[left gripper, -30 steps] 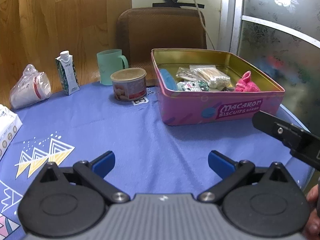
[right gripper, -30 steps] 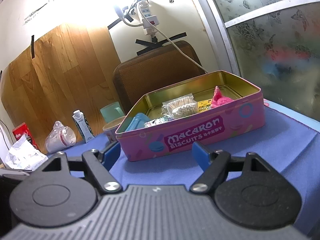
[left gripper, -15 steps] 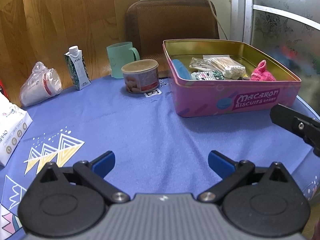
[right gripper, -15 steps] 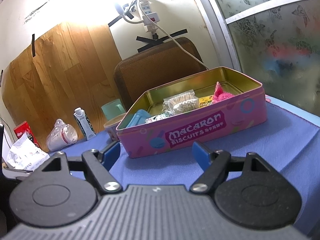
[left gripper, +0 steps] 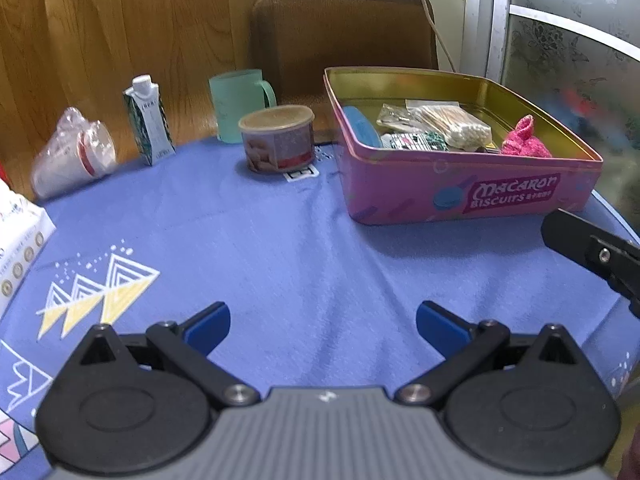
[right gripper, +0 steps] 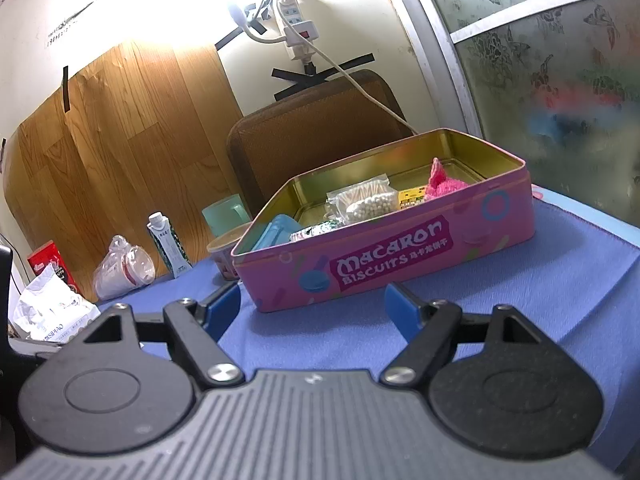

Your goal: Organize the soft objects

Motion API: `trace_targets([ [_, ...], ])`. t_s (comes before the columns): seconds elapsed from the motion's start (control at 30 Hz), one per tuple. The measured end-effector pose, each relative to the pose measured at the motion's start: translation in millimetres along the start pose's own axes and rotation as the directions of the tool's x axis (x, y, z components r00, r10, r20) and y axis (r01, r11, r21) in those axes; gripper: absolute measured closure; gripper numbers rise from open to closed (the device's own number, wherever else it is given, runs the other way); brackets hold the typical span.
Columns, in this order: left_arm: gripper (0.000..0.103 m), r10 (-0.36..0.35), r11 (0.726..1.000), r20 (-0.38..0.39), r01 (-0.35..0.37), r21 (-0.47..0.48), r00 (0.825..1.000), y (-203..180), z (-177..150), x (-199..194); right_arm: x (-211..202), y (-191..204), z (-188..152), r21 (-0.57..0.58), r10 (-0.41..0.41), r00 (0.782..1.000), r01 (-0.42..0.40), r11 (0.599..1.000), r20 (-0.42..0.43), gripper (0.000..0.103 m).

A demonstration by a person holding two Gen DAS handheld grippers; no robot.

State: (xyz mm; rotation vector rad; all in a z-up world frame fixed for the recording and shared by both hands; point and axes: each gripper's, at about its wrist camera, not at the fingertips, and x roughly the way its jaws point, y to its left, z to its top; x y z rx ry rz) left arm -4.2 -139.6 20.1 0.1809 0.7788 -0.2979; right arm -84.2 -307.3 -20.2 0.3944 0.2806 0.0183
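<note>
Leftmost on the blue-clothed table (left gripper: 280, 248) lies a clear bag of paper cups (left gripper: 74, 156), then a small upright drink carton (left gripper: 149, 120), a pale green mug (left gripper: 236, 104) and a lidded round tub (left gripper: 277, 139). Rightward, the open pink macaron biscuit tin (left gripper: 472, 192) holds a bag of cotton swabs (left gripper: 452, 122) and a pink knitted soft piece (left gripper: 526, 142). Both the left gripper (left gripper: 323, 322) and right gripper (right gripper: 313, 306) have jaws apart, empty, short of the tin.
</note>
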Motion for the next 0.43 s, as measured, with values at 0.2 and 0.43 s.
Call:
trace_targets([
  [0.2, 0.0, -0.011, 1.0, -0.02, 0.01, -0.027, 1.0, 3.1, -0.5, 3.1, -0.2, 0.5, -0.5, 0.0, -0.001, 1.0, 0.001, 1.0, 0.0, 0.022],
  [0.43, 0.0, -0.047, 0.998, -0.01, 0.047, -0.039, 0.999, 4.5, -0.1, 0.5, 0.2, 0.5, -0.7, -0.001, -0.001, 1.0, 0.001, 1.0, 0.0, 0.022],
])
